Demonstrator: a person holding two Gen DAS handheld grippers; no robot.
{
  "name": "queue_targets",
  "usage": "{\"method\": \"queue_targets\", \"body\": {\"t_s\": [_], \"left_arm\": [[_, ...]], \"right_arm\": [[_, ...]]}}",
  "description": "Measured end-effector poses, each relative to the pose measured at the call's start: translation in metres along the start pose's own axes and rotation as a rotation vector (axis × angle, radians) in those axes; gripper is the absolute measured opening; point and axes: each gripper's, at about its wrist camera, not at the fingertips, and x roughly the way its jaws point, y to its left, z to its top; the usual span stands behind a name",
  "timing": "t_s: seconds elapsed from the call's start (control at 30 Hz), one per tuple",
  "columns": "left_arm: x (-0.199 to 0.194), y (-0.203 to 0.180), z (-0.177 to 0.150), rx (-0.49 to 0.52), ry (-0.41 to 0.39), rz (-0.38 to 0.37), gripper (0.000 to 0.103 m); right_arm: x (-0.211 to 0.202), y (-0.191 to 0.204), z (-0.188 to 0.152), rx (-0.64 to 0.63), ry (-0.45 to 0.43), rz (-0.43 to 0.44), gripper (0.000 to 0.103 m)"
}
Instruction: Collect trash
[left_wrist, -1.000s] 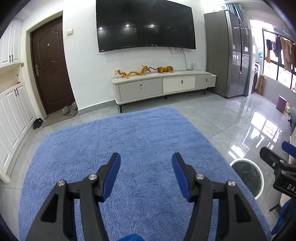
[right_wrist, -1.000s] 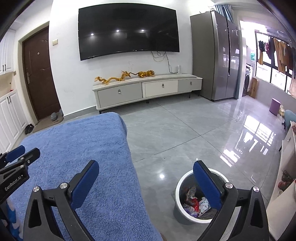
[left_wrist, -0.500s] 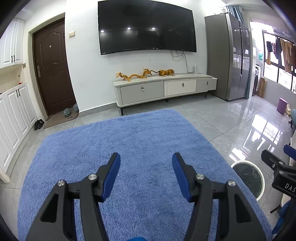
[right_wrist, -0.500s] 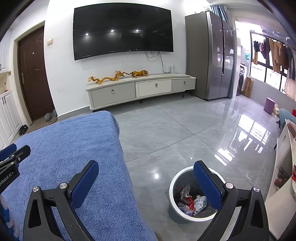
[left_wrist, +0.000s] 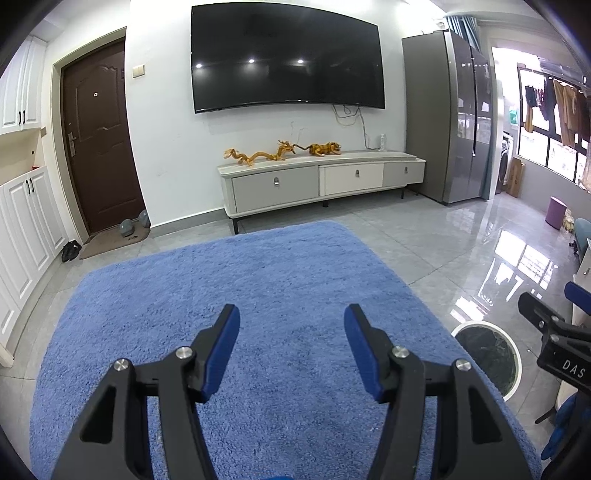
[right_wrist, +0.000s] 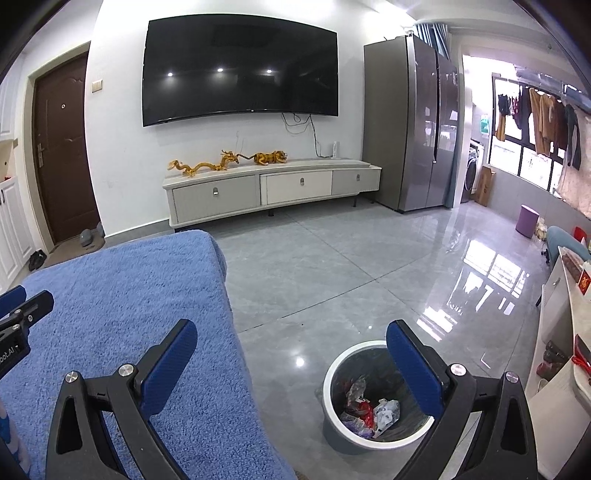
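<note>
Blue-padded left gripper (left_wrist: 291, 314) level over blue rug (left_wrist: 258, 280), jaws spread, empty. Right gripper (right_wrist: 291, 339) likewise agape, empty, above rug edge; trash (right_wrist: 369, 408) inside white bin (right_wrist: 328, 373).

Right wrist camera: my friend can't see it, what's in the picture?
The open right gripper holds nothing, above a blue rug and a white trash bin with crumpled wrappers inside. Behind are a TV and cabinet.

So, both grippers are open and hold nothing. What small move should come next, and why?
Probably turn to look for more trash: the left gripper and right gripper are empty, the blue rug shows no litter, and the bin already holds wrappers.
</note>
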Motion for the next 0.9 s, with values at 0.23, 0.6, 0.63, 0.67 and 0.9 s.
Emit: {"method": "queue_targets", "body": {"t_s": [0.23, 0.6, 0.63, 0.67, 0.9], "left_arm": [[0.002, -0.003, -0.001, 0.003, 0.008, -0.013, 0.059], [0.002, -0.009, -0.005, 0.013, 0.022, -0.040, 0.059], [0.001, -0.011, -0.005, 0.014, 0.022, -0.042, 0.059], [0.001, -0.012, -0.005, 0.017, 0.020, -0.044, 0.059], [0.002, -0.018, -0.009, 0.029, 0.025, -0.049, 0.059]], "right_arm": [[0.002, -0.002, -0.002, 0.001, 0.003, -0.006, 0.103], [0.002, -0.003, -0.003, 0.005, 0.009, -0.006, 0.103], [0.002, -0.003, -0.003, 0.004, 0.009, -0.006, 0.103], [0.002, -0.003, -0.003, 0.005, 0.009, -0.006, 0.103], [0.004, -0.006, -0.008, 0.010, 0.017, -0.008, 0.103]]}}
